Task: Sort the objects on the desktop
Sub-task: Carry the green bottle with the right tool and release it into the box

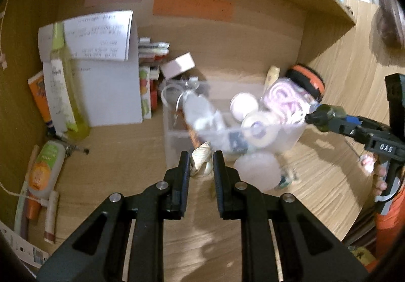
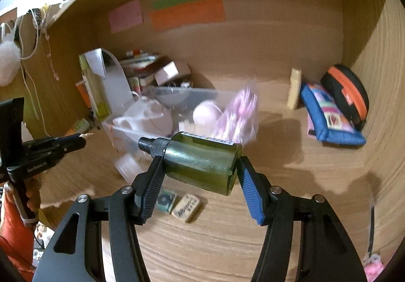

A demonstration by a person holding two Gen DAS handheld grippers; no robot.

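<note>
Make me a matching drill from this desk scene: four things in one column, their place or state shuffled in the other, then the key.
Things
1. seashell
2. green bottle
3. clear bin
4. blue pouch

Place or state
A. leans on the orange-and-black case
B. clamped sideways in the right gripper
C. pinched in the left gripper
D. stands on the desk, holding small items

Pairs: 1-C, 2-B, 3-D, 4-A
</note>
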